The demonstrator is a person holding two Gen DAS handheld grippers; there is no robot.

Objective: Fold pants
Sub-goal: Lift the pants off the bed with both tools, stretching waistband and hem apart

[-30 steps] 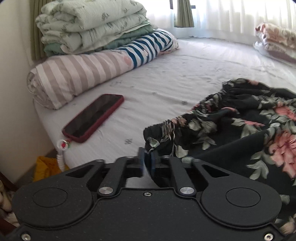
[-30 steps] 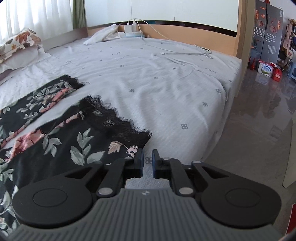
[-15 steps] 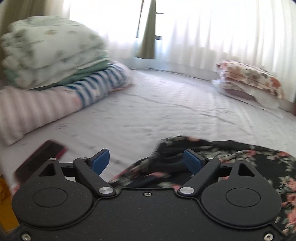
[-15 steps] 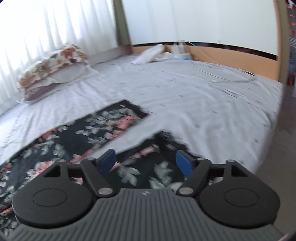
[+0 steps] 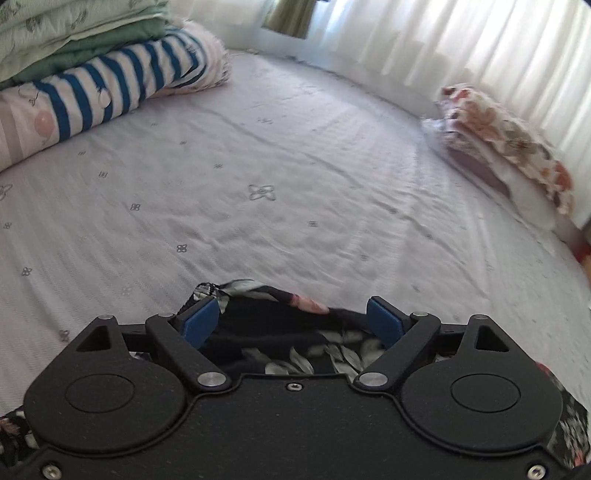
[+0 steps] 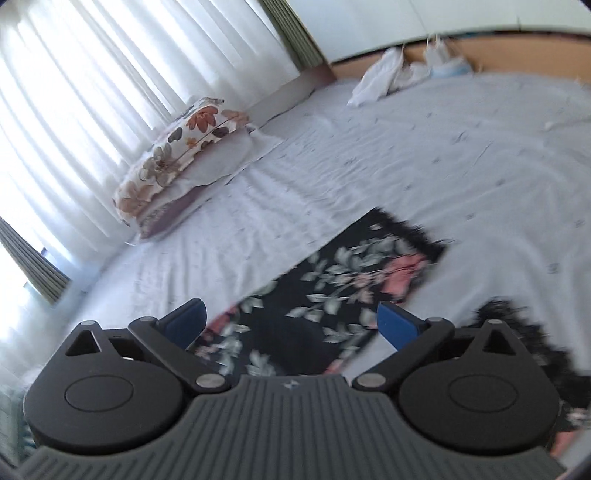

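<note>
The black floral pants [image 6: 332,295] are spread on the bed sheet [image 5: 277,166], and a bunched edge of them [image 5: 273,332] is seen directly under the left gripper [image 5: 291,319]. In the right wrist view one leg is laid flat and runs away to a lace-trimmed hem [image 6: 410,230], while a second dark lace edge [image 6: 517,332] is seen at the right, partly hidden by the tool body.

The left gripper is held low over the fabric with its blue pads [image 5: 199,319] spread wide; nothing is clamped between them. The right gripper [image 6: 291,319] is held above the flat leg, tilted, and its blue pads [image 6: 397,321] are likewise parted wide with no cloth caught.

The sheet is pale, printed with small flower marks and lightly wrinkled. A striped rolled quilt [image 5: 110,92] is laid at the far left of the bed, with folded green bedding [image 5: 74,33] stacked on it. A floral pillow [image 6: 173,147] is set on a second pillow at the window side, below sheer white curtains [image 6: 92,92]. White cloth items [image 6: 388,74] are heaped by the wooden bed board [image 6: 517,48]; they are too blurred to be identified.
</note>
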